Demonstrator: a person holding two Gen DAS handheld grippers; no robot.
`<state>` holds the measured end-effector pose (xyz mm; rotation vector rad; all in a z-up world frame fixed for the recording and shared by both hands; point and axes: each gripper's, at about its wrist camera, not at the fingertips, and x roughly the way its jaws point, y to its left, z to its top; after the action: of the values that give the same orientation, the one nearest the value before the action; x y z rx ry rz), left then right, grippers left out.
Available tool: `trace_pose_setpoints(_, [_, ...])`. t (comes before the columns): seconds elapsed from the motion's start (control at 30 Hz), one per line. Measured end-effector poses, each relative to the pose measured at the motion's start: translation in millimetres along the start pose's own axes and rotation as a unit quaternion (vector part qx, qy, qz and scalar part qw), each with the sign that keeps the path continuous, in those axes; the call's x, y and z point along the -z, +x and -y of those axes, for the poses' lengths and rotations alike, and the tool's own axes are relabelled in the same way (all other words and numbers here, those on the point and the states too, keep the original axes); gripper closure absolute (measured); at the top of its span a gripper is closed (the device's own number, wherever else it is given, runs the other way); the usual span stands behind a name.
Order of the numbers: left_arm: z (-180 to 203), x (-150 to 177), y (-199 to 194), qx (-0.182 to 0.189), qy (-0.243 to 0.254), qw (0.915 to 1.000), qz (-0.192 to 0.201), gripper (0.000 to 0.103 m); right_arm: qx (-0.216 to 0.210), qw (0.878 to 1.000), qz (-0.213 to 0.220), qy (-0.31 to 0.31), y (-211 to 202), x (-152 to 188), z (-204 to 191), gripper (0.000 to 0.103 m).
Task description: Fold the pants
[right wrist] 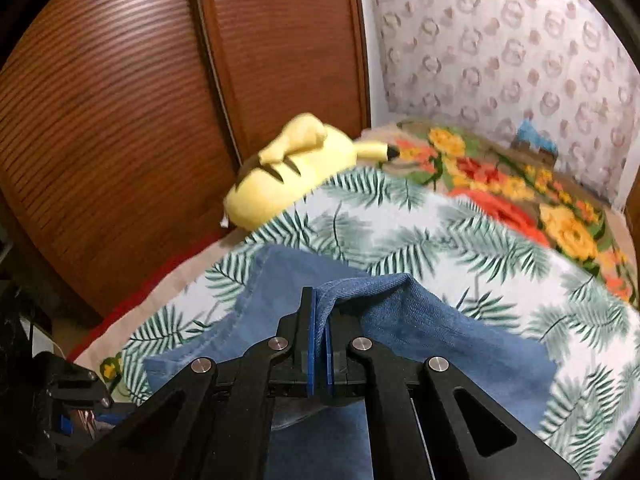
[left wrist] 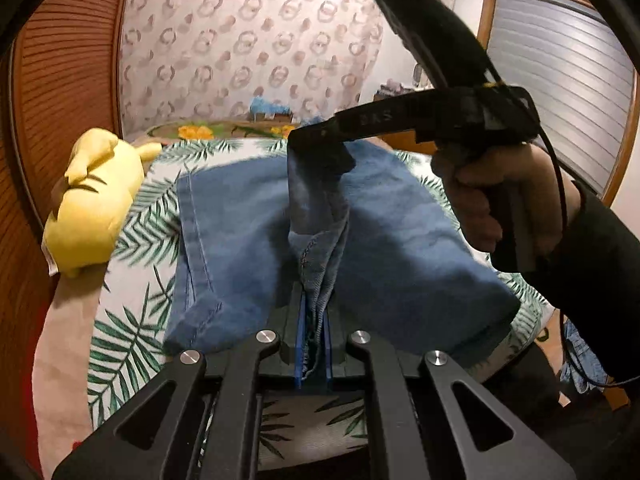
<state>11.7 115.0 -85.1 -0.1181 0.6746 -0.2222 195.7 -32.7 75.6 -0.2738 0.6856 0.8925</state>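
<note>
Left gripper (left wrist: 314,320), seen from the left wrist camera at six o'clock in the field: both blue-padded fingers are pressed together on a bunched, frayed edge of the blue denim pants (left wrist: 248,216), which rise from the clamp toward twelve o'clock. Right gripper (left wrist: 320,148), at about one o'clock in the same view, is closed on a second bunch of the same denim, lifted above the rest of the garment; the right hand (left wrist: 492,196) wraps its handle at three o'clock, with a black cable trailing down past the wrist. In the right wrist view, the right gripper (right wrist: 320,320) lies at six o'clock, its fingers nearly together with a fold of the pants (right wrist: 420,320) pinched between the pads; the cloth drapes away toward four and eight o'clock. The remainder of the pants lies spread on the palm-leaf bedsheet (right wrist: 400,224), partly folded, with a stitched seam running along the left side. Beyond the sheet, at ten o'clock, a yellow plush toy (left wrist: 96,196) rests at the bed's edge beside the slatted wooden door (right wrist: 120,120). Farther off, a floral blanket (right wrist: 520,192) covers the far end of the bed. A small blue object (left wrist: 268,108), too blurred to identify, perhaps cloth, sits against the patterned wallpaper (left wrist: 248,36) at twelve o'clock.
</note>
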Motion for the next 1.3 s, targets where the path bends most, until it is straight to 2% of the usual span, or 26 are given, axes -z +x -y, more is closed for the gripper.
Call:
trace_pose_setpoints(0.17, [-4.5, 7.5, 5.1, -0.002, -0.008, 0.9999, -0.009, 0.095, 0.006, 1.0, -0.029, 0.002, 30.3, 0.3, -1.5, 0.1])
trace_pose_setpoints(0.33, [-7.2, 11.2, 8.4, -0.002, -0.015, 0.9998, -0.015, 0.095, 0.014, 0.999, -0.037, 0.002, 38.7, 0.8, -5.6, 0.1])
trace_pose_setpoints(0.43, [-6.8, 11.9, 9.1, -0.002, -0.016, 0.9998, -0.015, 0.095, 0.012, 0.999, -0.037, 0.004, 37.4, 0.6, -6.7, 0.099])
trace_pose_setpoints(0.57, [-4.6, 12.5, 8.5, -0.004, -0.016, 0.9997, -0.015, 0.095, 0.003, 1.0, -0.017, 0.016, 20.8, -6.0, -8.7, 0.094])
trace_pose_setpoints(0.8, [-3.5, 10.1, 4.9, 0.0, -0.018, 0.9998, -0.011, 0.095, 0.004, 1.0, -0.01, 0.008, 12.3, -10.1, -14.4, 0.093])
trace_pose_setpoints(0.83, [-3.6, 9.9, 4.8, 0.0, -0.016, 0.9998, -0.01, 0.095, 0.006, 1.0, -0.016, 0.007, 14.7, -10.0, -14.6, 0.091])
trace_pose_setpoints(0.9, [-1.4, 10.4, 3.4, 0.002, -0.014, 0.9999, -0.01, 0.095, 0.006, 0.999, -0.038, 0.002, 26.0, -9.8, -16.4, 0.08])
trace_pose_setpoints(0.97, [-0.3, 10.7, 1.2, 0.004, -0.013, 0.9999, -0.007, 0.095, 0.007, 0.998, -0.057, -0.009, 33.7, -9.0, -19.8, 0.063])
trace_pose_setpoints(1.13, [-0.6, 10.4, -6.6, 0.006, -0.014, 0.9999, 0.0, 0.095, 0.014, 0.997, -0.069, -0.017, 42.7, -0.8, -25.9, 0.059])
trace_pose_setpoints(1.3, [-9.2, 10.5, -6.3, -0.001, -0.025, 0.9997, 0.004, 0.095, 0.013, 0.998, -0.065, 0.002, 33.9, -0.5, -18.6, 0.055])
